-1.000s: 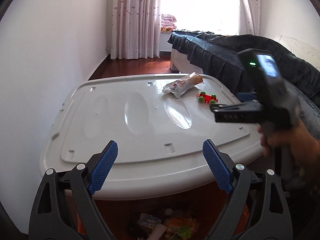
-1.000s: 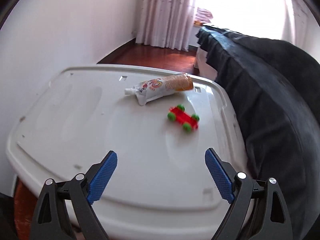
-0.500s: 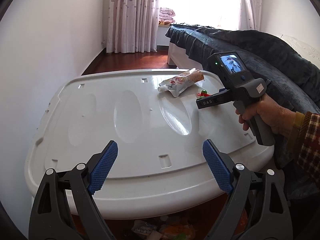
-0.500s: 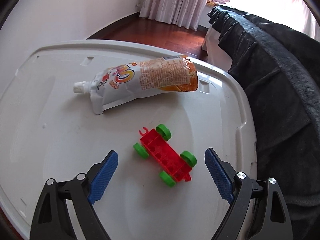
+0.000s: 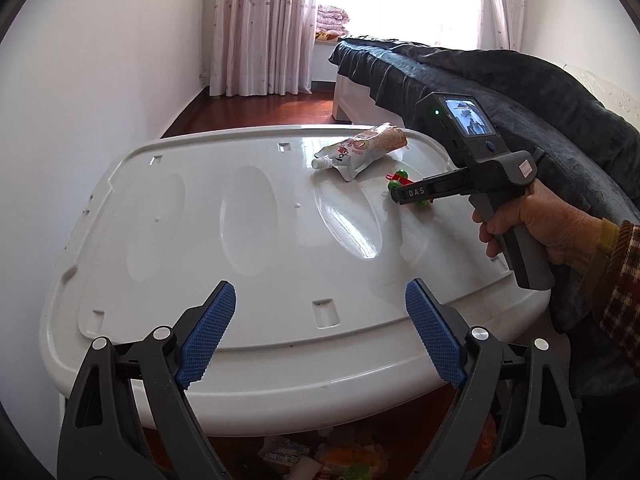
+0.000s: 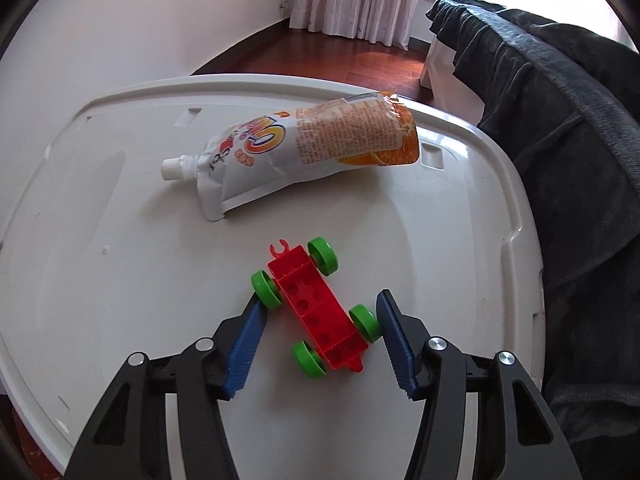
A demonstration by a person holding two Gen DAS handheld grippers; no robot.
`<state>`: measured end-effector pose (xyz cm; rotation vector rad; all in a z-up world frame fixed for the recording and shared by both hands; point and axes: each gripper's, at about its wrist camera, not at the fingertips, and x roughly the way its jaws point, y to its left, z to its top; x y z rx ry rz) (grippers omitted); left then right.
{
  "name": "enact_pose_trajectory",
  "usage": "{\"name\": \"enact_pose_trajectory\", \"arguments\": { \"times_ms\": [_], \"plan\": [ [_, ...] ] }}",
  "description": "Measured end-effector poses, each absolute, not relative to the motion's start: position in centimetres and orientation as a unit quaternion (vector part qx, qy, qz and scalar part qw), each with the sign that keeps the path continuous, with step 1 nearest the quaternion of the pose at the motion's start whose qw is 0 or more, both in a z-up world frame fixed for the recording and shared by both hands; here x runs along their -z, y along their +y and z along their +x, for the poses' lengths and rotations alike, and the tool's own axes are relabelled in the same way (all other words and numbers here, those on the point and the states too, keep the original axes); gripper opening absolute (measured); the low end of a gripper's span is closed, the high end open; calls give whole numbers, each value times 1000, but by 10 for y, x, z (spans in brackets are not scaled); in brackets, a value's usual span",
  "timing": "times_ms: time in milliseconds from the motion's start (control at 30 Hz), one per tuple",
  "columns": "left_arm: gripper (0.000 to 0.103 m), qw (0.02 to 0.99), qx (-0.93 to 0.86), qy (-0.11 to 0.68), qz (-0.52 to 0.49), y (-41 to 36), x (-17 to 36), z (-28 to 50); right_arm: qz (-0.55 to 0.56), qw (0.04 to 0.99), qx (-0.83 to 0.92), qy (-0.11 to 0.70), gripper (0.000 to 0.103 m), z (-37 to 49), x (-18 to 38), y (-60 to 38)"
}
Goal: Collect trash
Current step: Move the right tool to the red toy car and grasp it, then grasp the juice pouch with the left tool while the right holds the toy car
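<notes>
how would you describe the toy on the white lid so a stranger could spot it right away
On the big white plastic lid beside the dark-covered bed, look just nearer than the lying drink pouch. The toy car is a red studded block with four green wheels.

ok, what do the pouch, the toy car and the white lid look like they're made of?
Pouch: thin printed flexible film, likely plastic laminate; it creases, with a ribbed screw cap.
Toy car: glossy moulded hard plastic, red studded body, green wheels.
White lid: rigid moulded plastic, semi-gloss; window glare and pressed recesses show.
</notes>
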<state>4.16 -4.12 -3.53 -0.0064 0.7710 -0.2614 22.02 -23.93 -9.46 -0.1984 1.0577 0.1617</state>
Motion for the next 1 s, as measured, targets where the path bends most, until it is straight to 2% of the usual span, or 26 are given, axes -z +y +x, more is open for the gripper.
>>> {"name": "enact_pose_trajectory", "arguments": {
  "times_ms": [33,67,133,433,533,600,700,733,1000],
  "plan": [
    [85,918,127,375,-4,-41,35,41,-95,858,-79,498,53,216,92,-238],
    [85,918,127,376,-4,-42,35,43,-88,857,-88,501,34,213,89,-238],
    [85,917,126,378,-7,-41,34,45,-73,857,-89,502,32,210,85,-241],
    [85,919,125,374,-14,-42,29,49,-87,850,-92,512,32,217,93,-246],
    [85,919,124,374,-12,-43,30,51,-108,845,-95,514,38,228,96,-240],
    [85,919,124,374,-12,-43,31,51,-117,844,-93,515,38,233,97,-236],
    [85,920,122,373,-15,-40,30,52,-102,847,-82,515,33,235,95,-239],
    [85,920,121,372,-16,-38,29,52,-108,850,-80,510,26,233,93,-238],
    [85,922,116,368,-26,-32,27,54,-117,864,-77,484,24,215,84,-237]
  ]
}}
